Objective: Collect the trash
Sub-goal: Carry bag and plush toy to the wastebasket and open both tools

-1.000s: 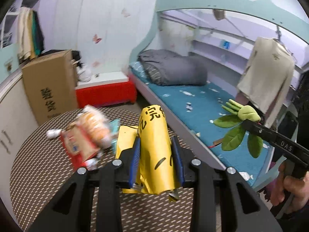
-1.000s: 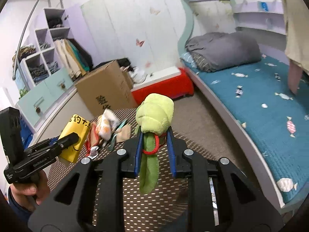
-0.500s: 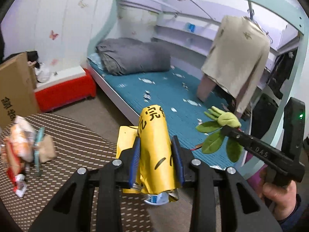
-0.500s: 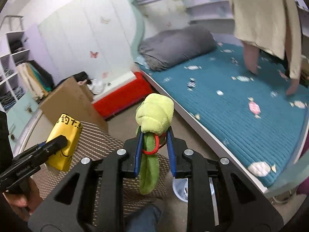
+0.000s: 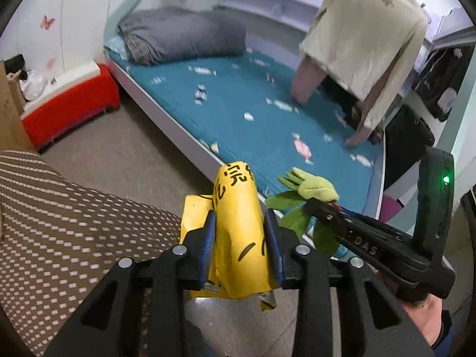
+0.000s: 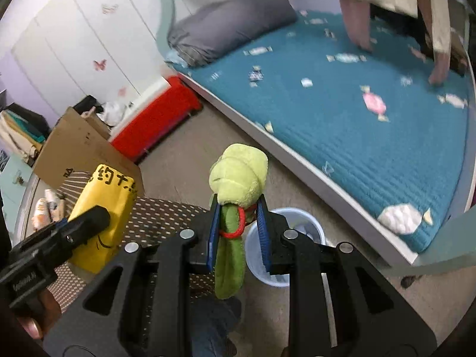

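Teal bedding fills the far half of both views: the bed (image 5: pixel 267 113) is the largest thing here, with a grey quilt (image 5: pixel 181 35) rolled at its head and a beige garment (image 5: pixel 369 38) hanging over its foot. Next in size, a brown dotted table (image 5: pixel 68 220) sits at the left, and beyond it a cardboard box (image 6: pixel 77 145) and a red chest (image 6: pixel 157 119) stand by the wall.

On the floor between table and bed we see a pale blue bin (image 6: pixel 309 232) — its rim shows just behind the right gripper's jaws, and we judge it the place for the trash.

The left gripper (image 5: pixel 241 247) is partly closed on a yellow packet (image 5: pixel 238 232), pads pressing its two sides, with a loose flap poking out to the left. We judge the packet light, thin and crinkly: it dents under the pads, and glossy film may slip, so a hold across the middle of the body, as now, serves better than one on the flap.

The right gripper (image 6: pixel 238 232) is closed narrowly on a green plush (image 6: pixel 238 175), clamped at the thin neck where a red band (image 6: pixel 235 229) circles it; the head bulges above the jaws and a leaf droops below. We judge it soft, light and unbreakable — it squashes rather than slides, and the neck is a sound place to hold.

Smallest, more wrappers (image 6: pixel 47 208) lie on the table's far side, well apart from both grippers.
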Tool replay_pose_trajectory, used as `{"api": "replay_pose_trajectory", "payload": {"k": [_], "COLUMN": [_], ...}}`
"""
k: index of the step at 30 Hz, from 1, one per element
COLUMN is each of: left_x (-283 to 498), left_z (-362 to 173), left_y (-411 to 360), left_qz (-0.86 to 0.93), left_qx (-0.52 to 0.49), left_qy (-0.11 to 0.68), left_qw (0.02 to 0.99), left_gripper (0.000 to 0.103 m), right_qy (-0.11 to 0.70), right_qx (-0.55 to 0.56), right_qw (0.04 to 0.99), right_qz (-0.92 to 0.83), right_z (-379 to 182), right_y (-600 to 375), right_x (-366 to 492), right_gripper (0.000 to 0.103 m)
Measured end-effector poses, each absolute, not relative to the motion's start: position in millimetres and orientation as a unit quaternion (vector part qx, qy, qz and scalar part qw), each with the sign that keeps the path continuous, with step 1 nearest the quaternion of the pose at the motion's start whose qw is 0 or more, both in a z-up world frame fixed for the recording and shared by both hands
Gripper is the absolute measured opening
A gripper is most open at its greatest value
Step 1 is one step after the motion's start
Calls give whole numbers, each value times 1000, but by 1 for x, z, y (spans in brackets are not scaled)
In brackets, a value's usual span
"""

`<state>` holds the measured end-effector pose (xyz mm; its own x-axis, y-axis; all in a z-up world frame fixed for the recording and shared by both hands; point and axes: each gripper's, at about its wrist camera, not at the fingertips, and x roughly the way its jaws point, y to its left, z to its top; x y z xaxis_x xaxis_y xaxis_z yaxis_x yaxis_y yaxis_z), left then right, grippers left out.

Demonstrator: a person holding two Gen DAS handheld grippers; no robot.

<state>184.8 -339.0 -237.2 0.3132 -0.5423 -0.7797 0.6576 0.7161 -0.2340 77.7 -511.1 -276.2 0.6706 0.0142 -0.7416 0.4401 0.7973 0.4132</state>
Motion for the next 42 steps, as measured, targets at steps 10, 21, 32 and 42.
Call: {"api": "replay_pose_trajectory", "payload": {"k": [10, 21, 32, 42], "left_x": [211, 215, 187, 155], "left_z": [-297, -286, -243, -191], "left_y": [-372, -356, -315, -261], "left_qz": [-370, -317, -330, -334], "left_qx": [82, 100, 80, 72], "left_qy": [520, 494, 449, 390], "left_qw": [765, 804, 827, 855], "left_gripper": [76, 92, 92, 93], "right_qy": [412, 414, 387, 357], "right_qx": [351, 376, 339, 296], "right_qw": [831, 814, 843, 877], "right_qz": [-128, -155, -155, -126], "right_z": [-332, -344, -286, -219], "right_y": [-533, -536, -505, -464], "right_x": [98, 78, 60, 54], "right_gripper": [68, 97, 97, 97]}}
